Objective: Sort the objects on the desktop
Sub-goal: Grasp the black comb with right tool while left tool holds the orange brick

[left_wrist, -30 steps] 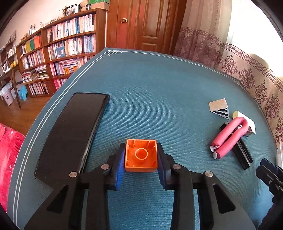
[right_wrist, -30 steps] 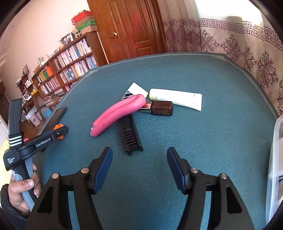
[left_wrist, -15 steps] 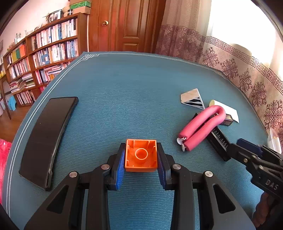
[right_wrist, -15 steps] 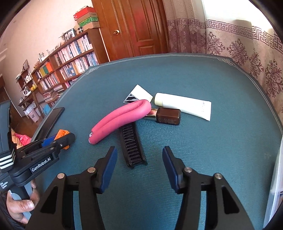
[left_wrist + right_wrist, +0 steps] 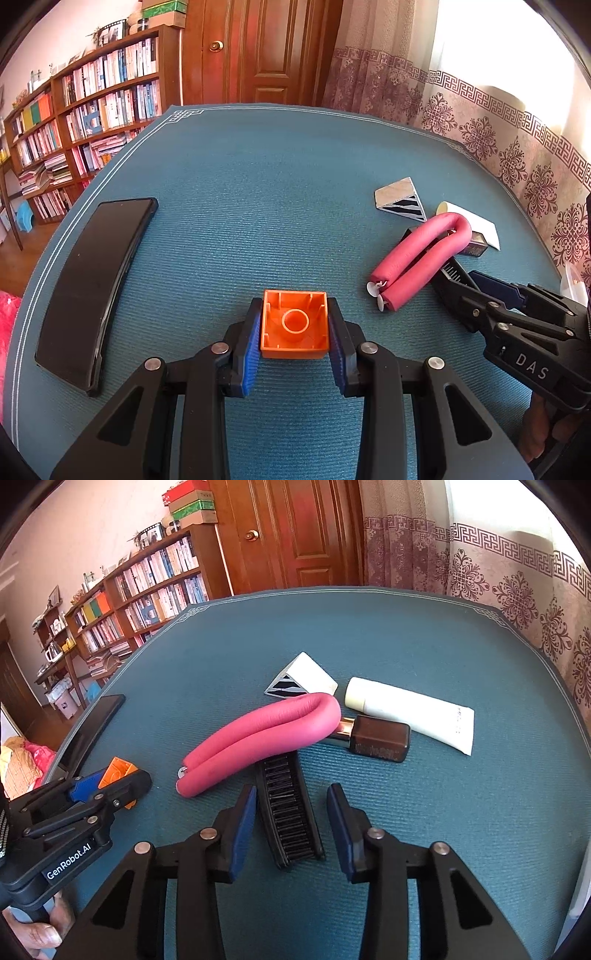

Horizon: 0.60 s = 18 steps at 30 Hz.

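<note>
While the mat (image 5: pixel 258 192) carries everything, the phone (image 5: pixel 92 280) lies at its left edge, well apart from the pile; there the pink roller (image 5: pixel 258 734) rests across the comb (image 5: pixel 288 812), with the tube (image 5: pixel 410 712) and bottle (image 5: pixel 380 738) beyond; the right gripper (image 5: pixel 291 827), spread wide, straddles the comb's near end, and should probably drop squarely before closing, clear of the roller; the left gripper (image 5: pixel 294 328) pinches the orange brick (image 5: pixel 294 325) just above the mat.
</note>
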{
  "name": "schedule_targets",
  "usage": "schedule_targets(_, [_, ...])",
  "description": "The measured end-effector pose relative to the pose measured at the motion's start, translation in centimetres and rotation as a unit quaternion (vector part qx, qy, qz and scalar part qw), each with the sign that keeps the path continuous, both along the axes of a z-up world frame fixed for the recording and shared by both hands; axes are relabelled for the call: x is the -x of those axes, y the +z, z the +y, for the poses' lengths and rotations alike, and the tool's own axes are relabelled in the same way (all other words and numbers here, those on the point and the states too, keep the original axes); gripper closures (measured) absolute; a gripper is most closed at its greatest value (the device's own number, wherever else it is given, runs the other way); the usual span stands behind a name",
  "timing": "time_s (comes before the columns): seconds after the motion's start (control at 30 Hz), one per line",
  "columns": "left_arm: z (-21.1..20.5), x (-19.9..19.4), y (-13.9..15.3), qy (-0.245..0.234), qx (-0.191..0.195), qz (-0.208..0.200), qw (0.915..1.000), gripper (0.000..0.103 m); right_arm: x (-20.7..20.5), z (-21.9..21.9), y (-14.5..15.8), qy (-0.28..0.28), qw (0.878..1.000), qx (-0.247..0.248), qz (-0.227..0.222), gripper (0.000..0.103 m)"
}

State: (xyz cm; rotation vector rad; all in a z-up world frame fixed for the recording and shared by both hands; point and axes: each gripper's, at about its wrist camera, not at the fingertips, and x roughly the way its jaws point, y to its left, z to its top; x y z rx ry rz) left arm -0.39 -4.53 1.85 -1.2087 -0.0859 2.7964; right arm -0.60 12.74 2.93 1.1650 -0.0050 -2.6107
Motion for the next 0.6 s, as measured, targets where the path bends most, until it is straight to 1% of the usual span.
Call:
schedule_targets(0.1, [0.0, 0.0, 0.0, 0.0, 0.003, 0.001, 1.0, 0.068, -0.1, -0.2, 0.0, 0.002, 1.0, -0.011, 0.003, 0.061])
schedule_targets(0.27, [0.1, -0.1, -0.1, 0.001, 0.006, 0.002, 1.0, 0.068, -0.7, 0.2, 0.0, 0.001, 1.0, -0.013, 0.004, 0.072])
schedule_targets(0.47, [0.0, -0.2, 0.0, 0.004, 0.008, 0.005, 1.0, 0.068, -2.2, 1.1, 0.1, -0.003, 1.0, -0.002, -0.001, 0.072])
schedule_targets(0.6, [0.3, -0.6, 0.1, 0.006, 0.008, 0.008, 0.9999, 0.068, -3.4, 2.5, 0.3, -0.01, 1.0, 0.016, -0.007, 0.072])
